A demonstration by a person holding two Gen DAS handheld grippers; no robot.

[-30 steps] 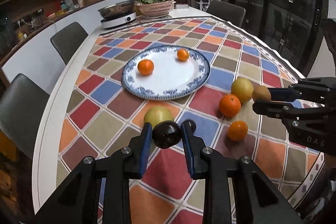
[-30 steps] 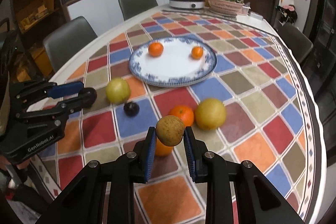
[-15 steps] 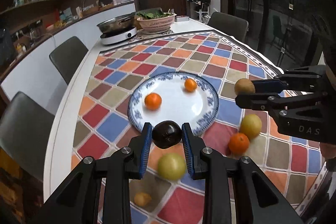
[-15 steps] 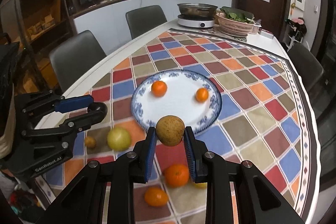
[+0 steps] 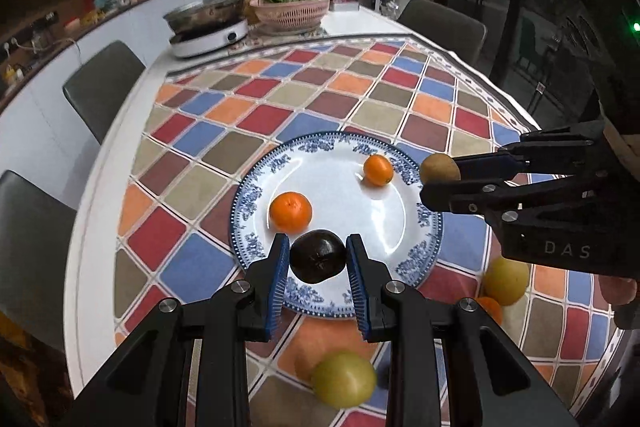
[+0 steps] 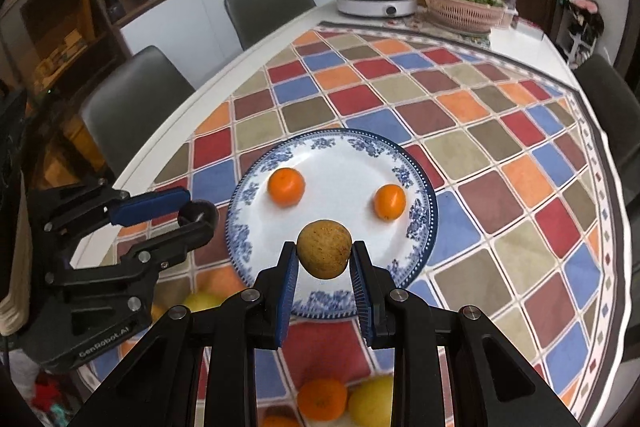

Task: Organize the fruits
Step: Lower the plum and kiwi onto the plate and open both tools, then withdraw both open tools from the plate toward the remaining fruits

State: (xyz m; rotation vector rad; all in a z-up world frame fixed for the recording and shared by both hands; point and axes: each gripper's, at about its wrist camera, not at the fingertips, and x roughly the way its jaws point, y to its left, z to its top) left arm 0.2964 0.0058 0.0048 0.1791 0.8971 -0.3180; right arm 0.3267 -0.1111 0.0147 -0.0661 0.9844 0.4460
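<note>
holding 2 oranges (image 5: 291, 211), plate (image 5: 416, 223); l gripper (image 5: 318, 261) clamps dark fruit (image 5: 318, 261), r gripper (image 6: 325, 255) clamps brown fruit (image 6: 325, 254).

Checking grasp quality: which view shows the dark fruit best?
Left wrist view: the dark fruit sits centred between the left gripper jaws, whole face visible. In the right wrist view only a sliver shows behind the blue pad.

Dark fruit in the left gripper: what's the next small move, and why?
Probably lower it a little and then open. The left gripper holds the dark fruit over the near part of the blue-patterned plate, beside the larger orange, with bare white plate to its right. The right gripper with the brown fruit is over the same plate, so keep apart.
</note>
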